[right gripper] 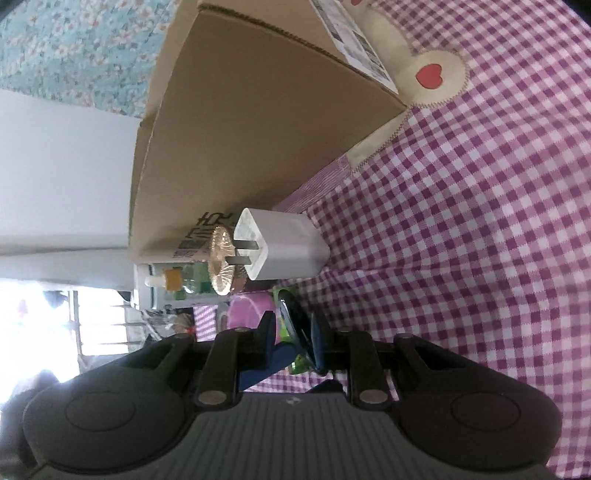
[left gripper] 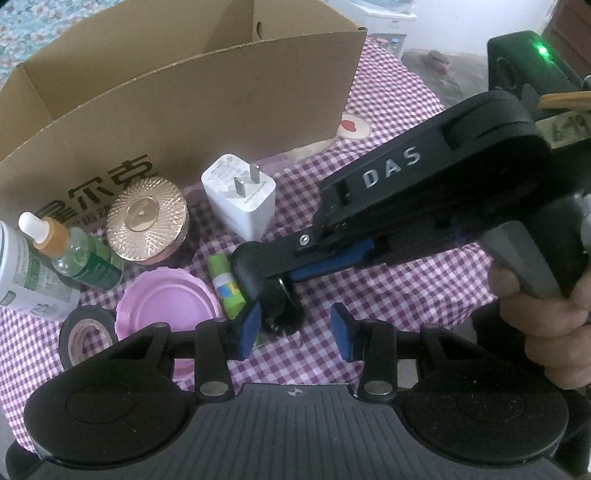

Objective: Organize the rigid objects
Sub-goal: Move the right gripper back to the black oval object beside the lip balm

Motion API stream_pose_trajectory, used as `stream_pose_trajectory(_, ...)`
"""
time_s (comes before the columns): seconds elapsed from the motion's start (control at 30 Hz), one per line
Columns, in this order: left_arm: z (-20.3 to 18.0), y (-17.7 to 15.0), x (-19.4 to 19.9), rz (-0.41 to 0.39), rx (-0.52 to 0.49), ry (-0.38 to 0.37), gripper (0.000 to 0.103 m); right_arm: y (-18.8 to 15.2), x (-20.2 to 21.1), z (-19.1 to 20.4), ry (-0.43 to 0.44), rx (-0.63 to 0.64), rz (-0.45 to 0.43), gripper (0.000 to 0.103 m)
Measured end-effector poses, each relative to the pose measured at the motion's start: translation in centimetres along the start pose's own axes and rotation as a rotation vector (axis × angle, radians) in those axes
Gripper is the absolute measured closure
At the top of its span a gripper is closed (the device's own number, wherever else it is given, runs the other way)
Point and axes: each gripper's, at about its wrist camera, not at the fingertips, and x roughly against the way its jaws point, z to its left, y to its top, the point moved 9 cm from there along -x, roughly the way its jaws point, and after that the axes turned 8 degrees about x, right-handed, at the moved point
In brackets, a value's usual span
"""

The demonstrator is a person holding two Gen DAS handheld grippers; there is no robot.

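Note:
On the purple checked cloth, in front of an open cardboard box (left gripper: 177, 92), lie a white charger plug (left gripper: 240, 197), a gold-lidded jar (left gripper: 147, 218), a green dropper bottle (left gripper: 77, 254), a pink lid (left gripper: 166, 306), a black tape roll (left gripper: 86, 332) and a green tube (left gripper: 227, 288). My right gripper (left gripper: 266, 291) reaches in from the right, rolled on its side, and is shut on a small black round object (right gripper: 293, 321). My left gripper (left gripper: 295, 332) is open and empty just in front of that object. The right wrist view also shows the plug (right gripper: 284, 243) and box (right gripper: 258, 122).
A white bottle (left gripper: 22, 273) stands at the far left. The box wall rises right behind the objects. Bare checked cloth (right gripper: 480, 221) spreads to the right of the plug. A floor and a white appliance (left gripper: 391, 22) lie beyond the table.

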Motion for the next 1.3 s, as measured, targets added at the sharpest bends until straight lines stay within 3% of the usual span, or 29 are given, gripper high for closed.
stream_pose_trajectory(0.53, 0.9, 0.1, -0.2, -0.009, 0.016, -0.004, 0.062, -0.5, -4.5, 2.8, -0.025, 0.064, 0.025, 0.083)
stream_pose_trajectory(0.93, -1.7, 0.1, -0.7, -0.010, -0.035, -0.050, 0.062, -2.6, -1.6, 1.4, -0.073, 0.054, -0.010, 0.087)
stream_pose_trajectory(1.3, -1.9, 0.4, -2.4, 0.015, -0.072, 0.032, 0.063, -2.8, -0.6, -0.7, -0.041, -0.022, -0.022, 0.087)
